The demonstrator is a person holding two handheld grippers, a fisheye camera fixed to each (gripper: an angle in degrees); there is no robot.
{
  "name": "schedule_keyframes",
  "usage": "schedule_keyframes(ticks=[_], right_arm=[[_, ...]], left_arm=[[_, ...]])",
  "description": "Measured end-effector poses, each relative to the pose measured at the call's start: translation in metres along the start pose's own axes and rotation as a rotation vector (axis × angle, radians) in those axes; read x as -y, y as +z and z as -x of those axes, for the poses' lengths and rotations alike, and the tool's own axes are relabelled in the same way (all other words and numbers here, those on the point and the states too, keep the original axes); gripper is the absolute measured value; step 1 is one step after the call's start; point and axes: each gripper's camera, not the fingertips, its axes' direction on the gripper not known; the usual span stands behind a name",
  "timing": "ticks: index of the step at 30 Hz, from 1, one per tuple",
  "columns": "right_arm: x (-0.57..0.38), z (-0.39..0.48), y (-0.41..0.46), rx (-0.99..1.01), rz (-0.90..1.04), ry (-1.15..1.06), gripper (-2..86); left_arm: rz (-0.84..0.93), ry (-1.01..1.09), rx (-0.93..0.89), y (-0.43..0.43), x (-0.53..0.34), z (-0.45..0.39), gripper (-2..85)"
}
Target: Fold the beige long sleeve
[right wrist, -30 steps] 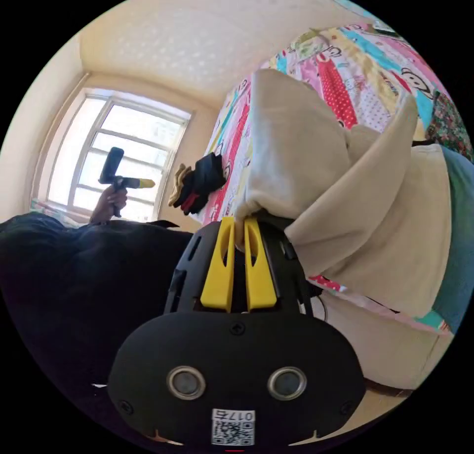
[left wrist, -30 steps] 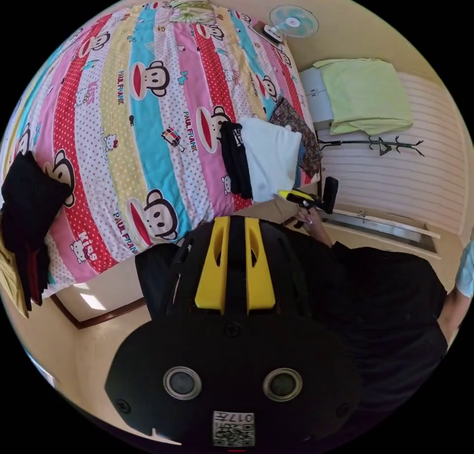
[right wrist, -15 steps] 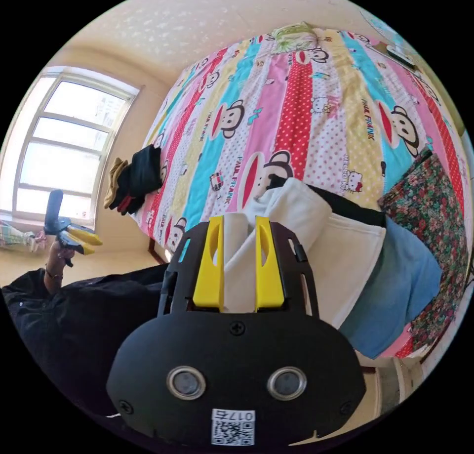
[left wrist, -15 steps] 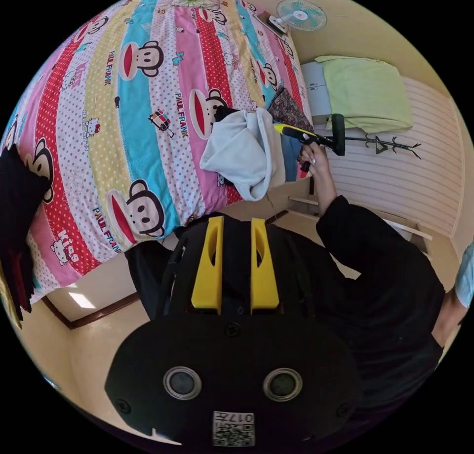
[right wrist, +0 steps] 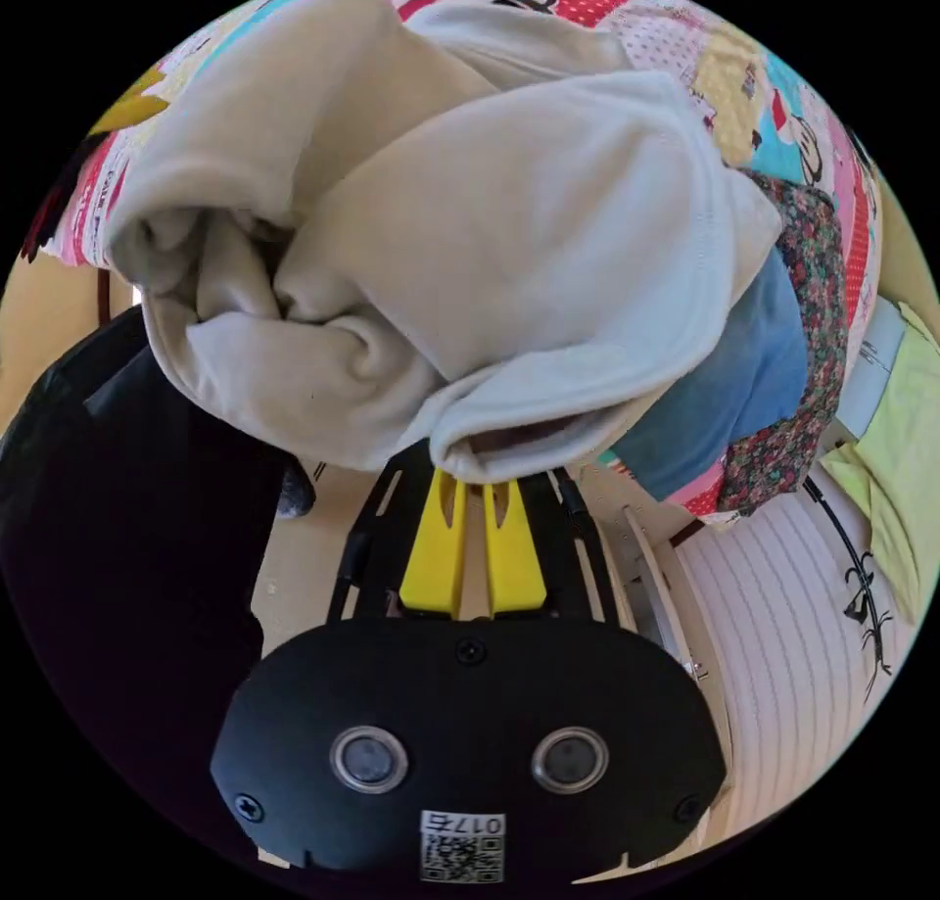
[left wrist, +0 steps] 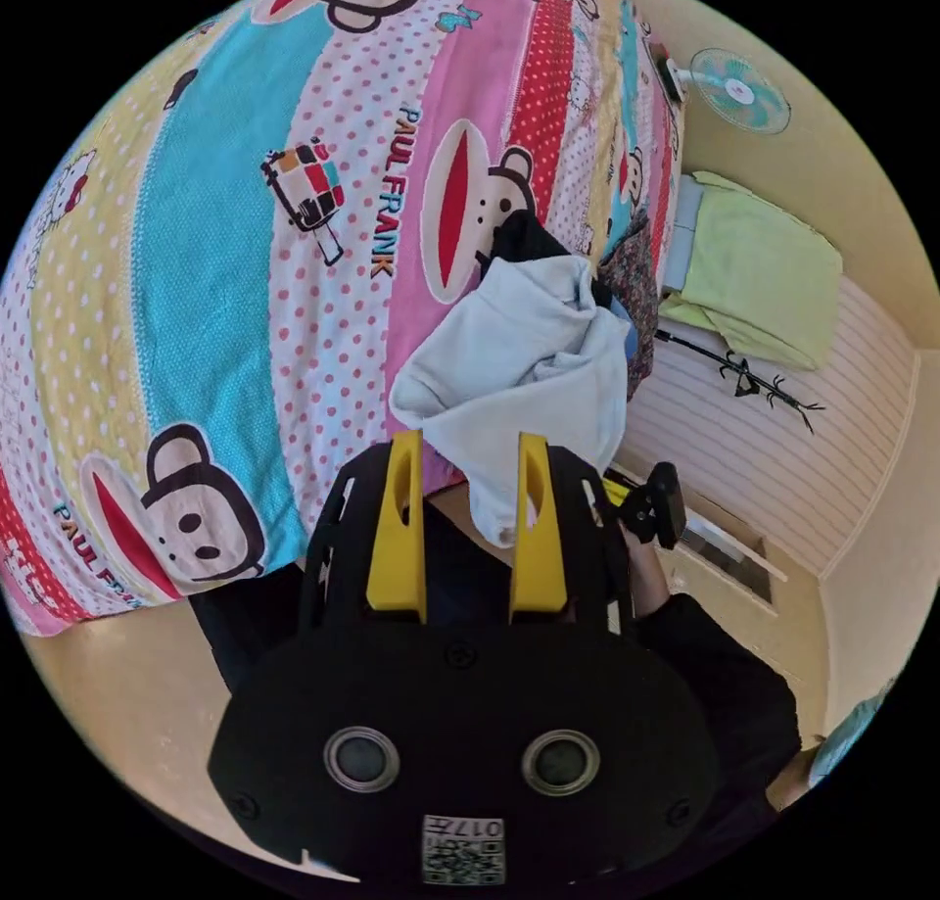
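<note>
"PAUL FRANK" printed on striped bedspread (left wrist: 294, 254); "017" on gripper tag.

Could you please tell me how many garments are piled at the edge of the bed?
4: beige long sleeve on top, blue garment and floral garment beside it, black garment at its far side; others may be hidden.

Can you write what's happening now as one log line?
right gripper: shut on beige long sleeve | left gripper: open, near its hanging edge | garment bunched on bed edge

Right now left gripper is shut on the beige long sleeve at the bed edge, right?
No. The left gripper is open, beside the beige long sleeve at the bed edge, as the left gripper view shows.
</note>
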Motion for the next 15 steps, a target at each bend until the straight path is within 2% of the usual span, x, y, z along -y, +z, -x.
schedule_keyframes(ticks=[1, 4, 5, 7, 10, 12, 13, 15], right_arm=[[-0.005, 0.003, 0.017, 0.003, 0.054, 0.022, 1.7], [-0.021, 0.009, 0.033, 0.034, 0.04, 0.048, 1.7], [-0.026, 0.007, 0.034, 0.075, 0.033, 0.064, 1.8], [-0.032, 0.002, 0.033, 0.15, 0.027, 0.093, 1.8], [-0.041, -0.009, 0.031, 0.25, 0.009, 0.125, 1.9], [-0.045, -0.018, 0.03, 0.282, -0.014, 0.15, 2.0], [-0.047, -0.025, 0.031, 0.312, -0.03, 0.16, 2.0], [-0.049, -0.036, 0.032, 0.364, -0.039, 0.171, 1.9]], left_arm=[[-0.002, -0.072, 0.004, 0.004, 0.013, 0.023, 14.5], [0.029, -0.265, -0.093, 0.022, 0.033, 0.085, 15.7], [0.042, -0.31, -0.151, 0.029, 0.037, 0.103, 15.8], [0.023, -0.338, -0.143, 0.024, 0.038, 0.115, 14.8], [0.051, -0.29, -0.073, 0.007, 0.041, 0.111, 13.5], [0.144, -0.23, -0.156, 0.009, 0.041, 0.106, 10.9], [0.233, -0.202, -0.28, 0.019, 0.039, 0.105, 8.6], [0.244, -0.21, -0.416, 0.019, 0.03, 0.107, 6.0]])
